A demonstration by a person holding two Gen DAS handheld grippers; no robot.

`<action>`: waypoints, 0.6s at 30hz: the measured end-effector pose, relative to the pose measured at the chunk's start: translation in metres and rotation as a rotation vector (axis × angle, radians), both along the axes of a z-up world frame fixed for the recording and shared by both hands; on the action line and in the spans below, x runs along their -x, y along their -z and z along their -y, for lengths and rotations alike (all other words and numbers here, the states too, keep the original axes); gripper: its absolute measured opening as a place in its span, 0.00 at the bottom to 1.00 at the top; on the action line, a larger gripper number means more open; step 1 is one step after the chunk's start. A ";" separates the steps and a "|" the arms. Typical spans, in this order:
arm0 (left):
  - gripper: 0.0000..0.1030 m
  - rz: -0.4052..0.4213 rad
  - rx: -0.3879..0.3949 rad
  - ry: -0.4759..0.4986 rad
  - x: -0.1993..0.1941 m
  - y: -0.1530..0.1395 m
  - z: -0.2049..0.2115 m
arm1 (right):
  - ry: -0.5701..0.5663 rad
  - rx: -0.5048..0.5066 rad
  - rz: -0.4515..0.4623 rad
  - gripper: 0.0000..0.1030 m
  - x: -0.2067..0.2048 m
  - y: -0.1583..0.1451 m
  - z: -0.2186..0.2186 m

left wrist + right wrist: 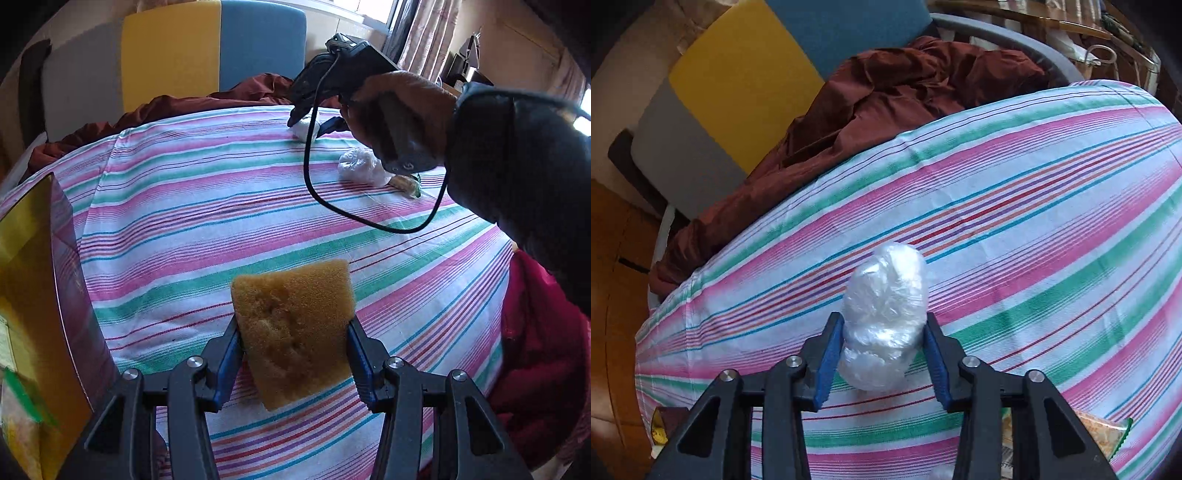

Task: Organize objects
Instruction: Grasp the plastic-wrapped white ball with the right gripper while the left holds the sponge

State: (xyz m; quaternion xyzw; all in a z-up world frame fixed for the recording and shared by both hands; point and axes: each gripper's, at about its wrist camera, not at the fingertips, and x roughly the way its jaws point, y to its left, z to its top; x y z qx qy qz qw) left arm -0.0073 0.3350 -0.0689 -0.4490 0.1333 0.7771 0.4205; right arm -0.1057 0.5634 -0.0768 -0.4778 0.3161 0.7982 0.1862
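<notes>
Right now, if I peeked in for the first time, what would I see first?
Probably the bright striped cloth spread over the whole table. Then the yellow sponge, squeezed between the left gripper pads low in the middle of its view. The right gripper pinches a crinkly clear plastic bundle over the stripes, and a second plastic bundle lies beside that hand.

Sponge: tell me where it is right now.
The sponge is low in the middle of the left wrist view, clamped between the left gripper's blue pads, above the striped tablecloth.
</notes>
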 end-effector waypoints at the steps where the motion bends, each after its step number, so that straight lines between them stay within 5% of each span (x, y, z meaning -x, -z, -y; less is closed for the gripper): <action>1: 0.51 -0.001 -0.001 -0.001 0.000 0.001 0.000 | -0.017 -0.015 -0.009 0.34 -0.003 -0.003 0.004; 10: 0.51 -0.015 -0.006 -0.008 -0.008 -0.004 0.003 | -0.306 -0.102 0.023 0.33 -0.066 -0.031 0.074; 18: 0.51 -0.062 -0.018 0.009 -0.032 -0.023 0.009 | -0.364 -0.110 0.115 0.33 -0.137 -0.007 0.118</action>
